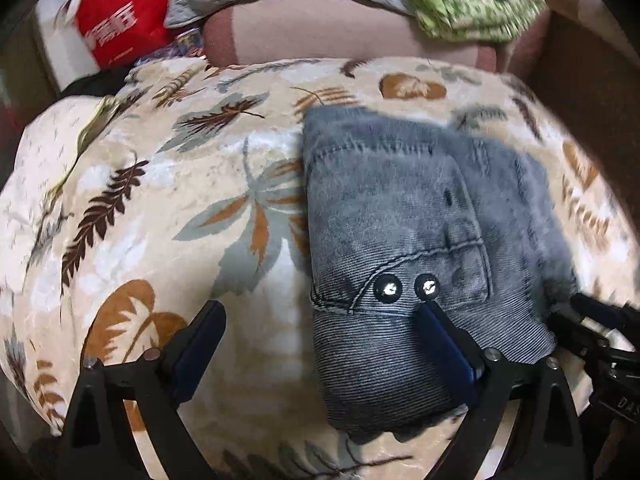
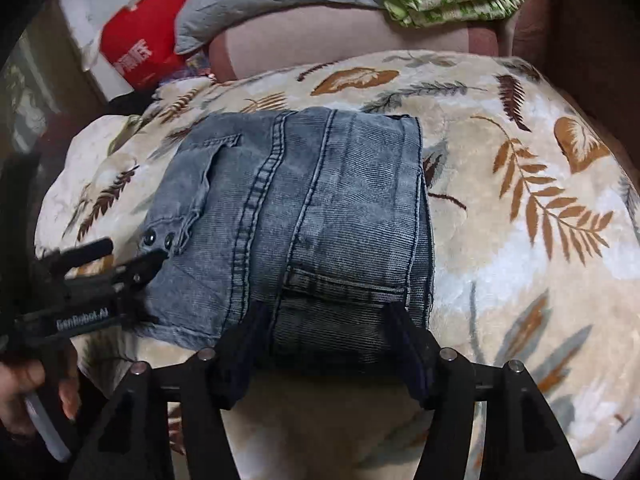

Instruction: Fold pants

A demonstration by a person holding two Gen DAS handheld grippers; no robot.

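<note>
Pants [image 2: 296,216] folded into compact block on leaf-print blanket [image 2: 520,240]. Left gripper [image 1: 320,312] wide open, empty. Right gripper [image 2: 326,312] partly open, straddling near edge, gripping nothing. Looks nearly done.

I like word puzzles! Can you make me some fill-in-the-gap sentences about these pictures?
1. The folded jeans lie on a blanket printed with ____.
2. Near the jeans pocket sit ____ shiny metal buttons.
3. The box behind the blanket is white and ____.
4. The jaws of the right gripper are ____.

Missing words: leaves; two; red; open
</note>
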